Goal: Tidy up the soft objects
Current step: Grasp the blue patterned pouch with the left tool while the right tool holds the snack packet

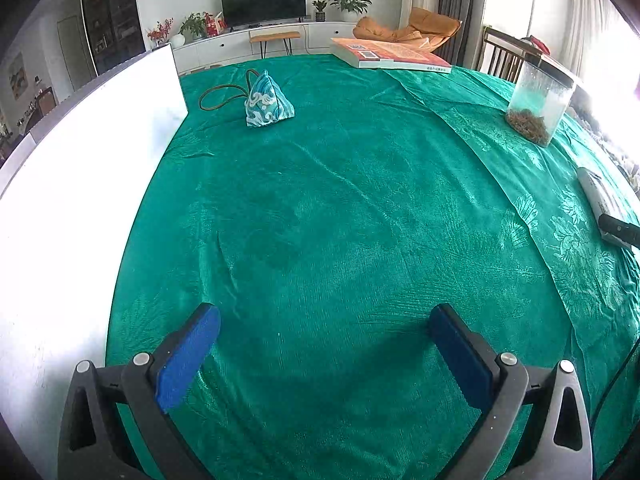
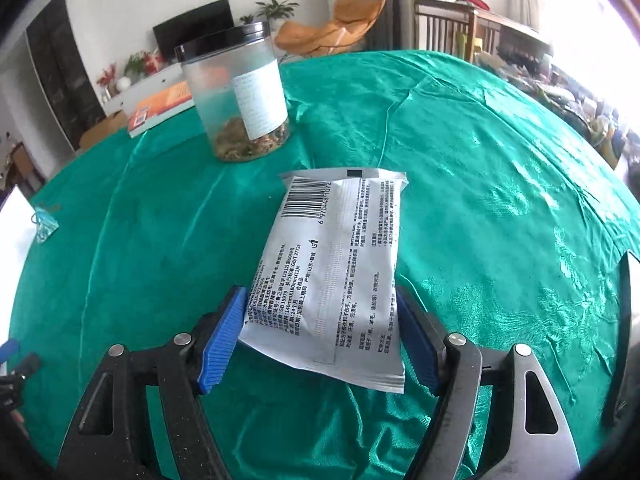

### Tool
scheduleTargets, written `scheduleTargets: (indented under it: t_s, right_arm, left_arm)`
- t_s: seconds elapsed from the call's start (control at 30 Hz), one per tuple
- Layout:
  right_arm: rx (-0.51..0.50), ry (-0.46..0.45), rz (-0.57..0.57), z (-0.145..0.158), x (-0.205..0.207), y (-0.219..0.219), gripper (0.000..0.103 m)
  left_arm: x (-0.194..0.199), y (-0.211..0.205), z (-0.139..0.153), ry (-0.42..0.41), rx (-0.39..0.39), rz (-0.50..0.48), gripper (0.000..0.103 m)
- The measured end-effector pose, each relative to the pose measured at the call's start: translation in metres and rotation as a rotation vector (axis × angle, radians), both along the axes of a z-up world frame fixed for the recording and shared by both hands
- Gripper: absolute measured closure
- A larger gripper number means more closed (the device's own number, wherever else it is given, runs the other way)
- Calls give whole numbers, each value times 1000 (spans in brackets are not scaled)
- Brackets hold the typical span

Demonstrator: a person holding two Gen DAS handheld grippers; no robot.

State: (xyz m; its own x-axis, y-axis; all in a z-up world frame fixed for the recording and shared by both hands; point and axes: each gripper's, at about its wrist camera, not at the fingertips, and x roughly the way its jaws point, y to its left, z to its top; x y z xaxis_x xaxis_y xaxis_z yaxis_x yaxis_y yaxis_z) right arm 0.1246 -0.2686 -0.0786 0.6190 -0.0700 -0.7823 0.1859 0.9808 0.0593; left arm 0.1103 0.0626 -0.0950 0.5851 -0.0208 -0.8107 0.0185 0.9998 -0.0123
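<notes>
Right wrist: crinkly grey packet (image 2: 336,272) lies between the right gripper (image 2: 320,332), its ribbed blue jaws spread.
Left gripper (image 1: 324,356) gapes over shiny green cloth (image 1: 340,208); a pyramid-shaped pouch (image 1: 267,101) sits at eleven o'clock.

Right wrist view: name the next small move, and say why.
Probably close the right gripper on the white packet. Its jaws stand open on either side of the packet's near end, which lies flat on the green cloth.
</notes>
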Motion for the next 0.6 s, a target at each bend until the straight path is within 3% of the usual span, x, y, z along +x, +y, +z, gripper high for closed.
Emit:
scheduleTargets:
  t_s: [0.1,0.4,0.5,0.6]
  right_arm:
    - [-73,38,28,-2,4,12,18]
    - [-59,31,37,-3,-6,2,16]
    - [-59,31,36,-3,-7,2,16]
    - [-59,31,36,-3,-6,2,16]
  left_arm:
    - [1,1,0,0,1,0,0]
    - [-4,0,-1,14,2,-9,0]
    - [11,5,5,41,-23,26,0]
    - [48,24,25,-11,-93,111,0]
